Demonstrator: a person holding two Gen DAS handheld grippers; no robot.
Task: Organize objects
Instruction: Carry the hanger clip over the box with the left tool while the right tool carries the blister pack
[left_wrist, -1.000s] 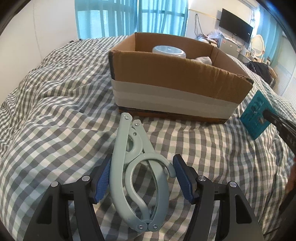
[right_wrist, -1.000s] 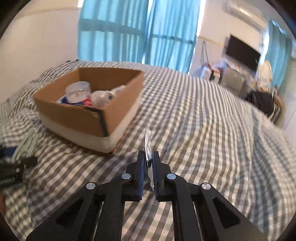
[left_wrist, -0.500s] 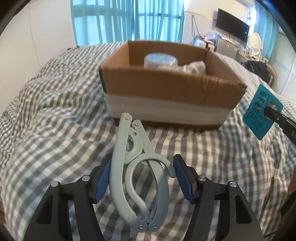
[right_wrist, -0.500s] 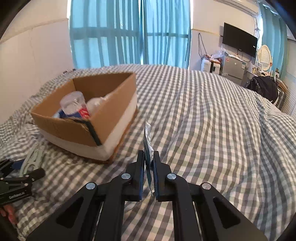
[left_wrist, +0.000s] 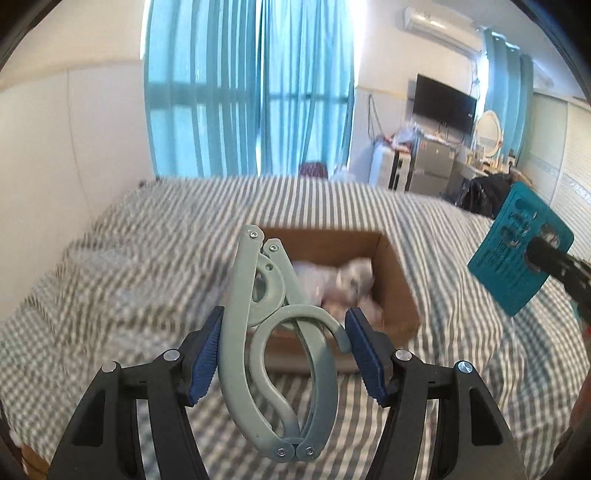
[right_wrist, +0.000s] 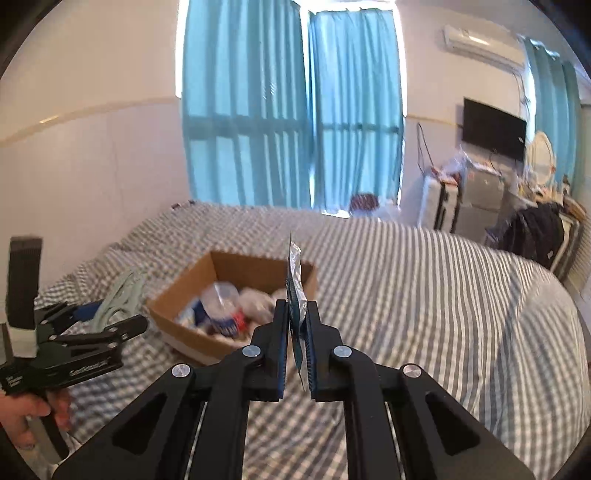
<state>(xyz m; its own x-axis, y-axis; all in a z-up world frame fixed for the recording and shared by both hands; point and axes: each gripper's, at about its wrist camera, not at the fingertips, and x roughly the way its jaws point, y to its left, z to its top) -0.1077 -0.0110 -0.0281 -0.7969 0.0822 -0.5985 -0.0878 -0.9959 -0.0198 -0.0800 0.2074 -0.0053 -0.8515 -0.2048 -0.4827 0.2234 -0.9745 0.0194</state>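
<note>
My left gripper (left_wrist: 284, 319) is shut on a pale green folding hanger (left_wrist: 240, 332), its blue pads pressing on both sides, and holds it in the air in front of the open cardboard box (left_wrist: 399, 280). My right gripper (right_wrist: 296, 306) is shut on a thin teal packet (right_wrist: 294, 273) standing edge-on between the pads, also above the bed near the box (right_wrist: 192, 291). The left wrist view shows the packet (left_wrist: 517, 251) face-on at the right. In the right wrist view the left gripper (right_wrist: 92, 314) and hanger (right_wrist: 122, 291) are at the left.
The box sits on a checked bedspread (right_wrist: 424, 295) and holds a clear plastic jar (right_wrist: 221, 295) and white crumpled items (left_wrist: 332, 277). A hand (right_wrist: 22, 413) grips the left tool. Blue curtains (right_wrist: 295, 110), a cabinet and a wall television (right_wrist: 495, 127) lie beyond the bed.
Both grippers have risen well above the bed with the hanger and the packet still in them. The box now appears lower and farther, with its inside in view.
</note>
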